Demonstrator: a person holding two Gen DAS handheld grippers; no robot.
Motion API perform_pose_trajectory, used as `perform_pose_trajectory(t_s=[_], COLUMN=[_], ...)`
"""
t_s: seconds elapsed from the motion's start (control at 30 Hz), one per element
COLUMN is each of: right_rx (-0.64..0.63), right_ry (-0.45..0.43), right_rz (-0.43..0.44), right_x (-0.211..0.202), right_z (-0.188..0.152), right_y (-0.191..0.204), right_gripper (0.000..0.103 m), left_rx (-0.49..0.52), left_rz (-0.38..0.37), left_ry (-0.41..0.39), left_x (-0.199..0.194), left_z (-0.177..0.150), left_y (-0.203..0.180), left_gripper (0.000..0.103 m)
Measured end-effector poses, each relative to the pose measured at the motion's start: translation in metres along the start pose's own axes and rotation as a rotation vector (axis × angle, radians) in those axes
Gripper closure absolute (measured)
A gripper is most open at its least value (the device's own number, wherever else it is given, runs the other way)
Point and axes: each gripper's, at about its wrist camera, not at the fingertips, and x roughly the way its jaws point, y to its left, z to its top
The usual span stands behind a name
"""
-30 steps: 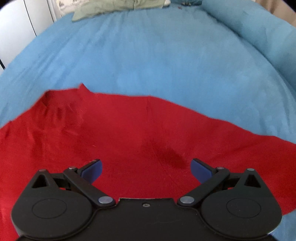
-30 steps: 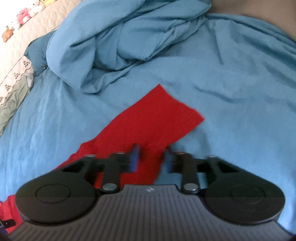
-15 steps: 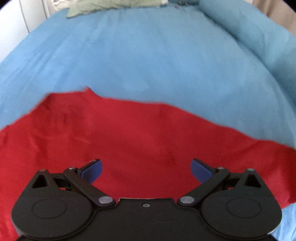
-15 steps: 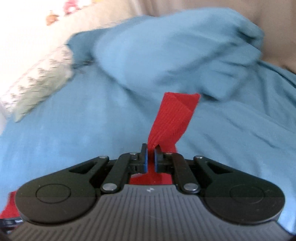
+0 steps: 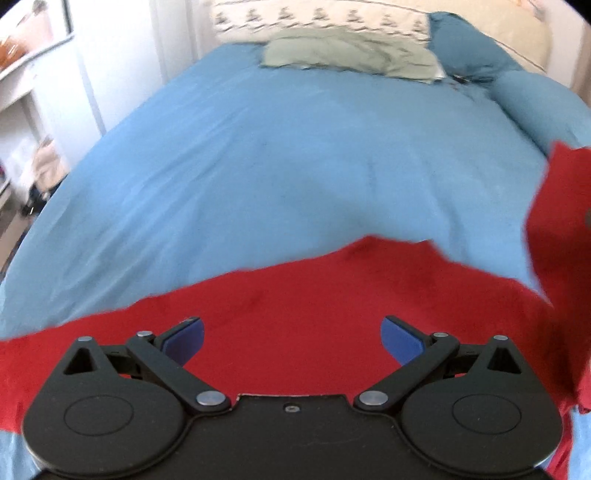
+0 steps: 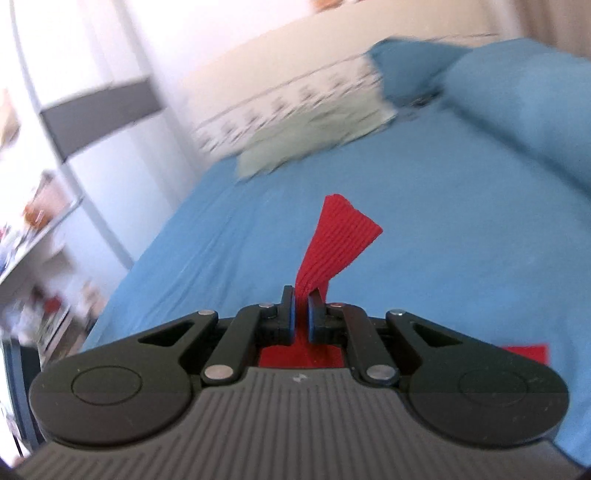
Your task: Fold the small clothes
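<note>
Presently, two tongs. The right gripper (image 6: 301, 314) has its jaws together, clamped on a ribbed end of the red garment (image 5: 332, 295); that strip stands up past the pads and fans out above them. The left gripper (image 5: 291, 334) has its jaws wide apart with nothing between them, hovering over the flat part of the cloth.

One red garment: most of it is spread on the bed below the left gripper, and a part is raised at the right edge of the left view.

One blue bed cover (image 5: 277, 155), smooth, bunched into a roll (image 5: 535, 99) at the right. One pale green cloth (image 5: 351, 55) near the head, against one patterned pillow (image 5: 321, 18). White shelving (image 6: 40, 229) with blurred items stands at the left of the bed.
</note>
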Motion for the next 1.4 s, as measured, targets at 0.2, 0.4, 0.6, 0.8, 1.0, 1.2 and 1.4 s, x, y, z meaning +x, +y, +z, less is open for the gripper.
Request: perform_pose_trajectory(t_s=[0.2, 0.4, 0.6, 0.8, 1.0, 1.2, 1.4], right_rx=[-0.143, -0.316, -0.453, -0.493, -0.468, -0.384, -0.268], right_ry=[0.145, 0.25, 0.307, 0.307, 0.268, 0.282, 0.323], right_rz=[0.094, 0.113, 0.085, 0.151, 0.097, 0.015, -0.074], right_x=[0.056, 0.089, 0.113, 0.105, 0.048, -0.007, -0.028], right_z=[-0.075, -0.151, -0.192, -0.189, -0.156, -0.148, -0.164], right_y=[0.081, 0.122, 0.133, 0.137, 0.105, 0.045, -0.01], right_gripper=[0.081, 0.082, 0.08, 0.034, 0.006, 0.003, 0.003], left_rx=[-0.086, -0.139, -0.164, -0.152, -0.124, -0.152, -0.172], left_rz=[0.047, 0.008, -0.045, -0.083, -0.166, -0.231, -0.184], left_ry=[0.05, 0.091, 0.089, 0.076, 0.091, 0.14, 0.08], left_x=[0.007, 0.02, 0.026, 0.018, 0.017, 0.044, 0.057], left_z=[-0.038, -0.064, -0.068, -0.064, -0.056, -0.06, -0.06], left_y=[0.069, 0.109, 0.122, 0.118, 0.092, 0.057, 0.047], left_gripper=[0.0, 0.0, 0.0, 0.0, 0.0, 0.019, 0.029])
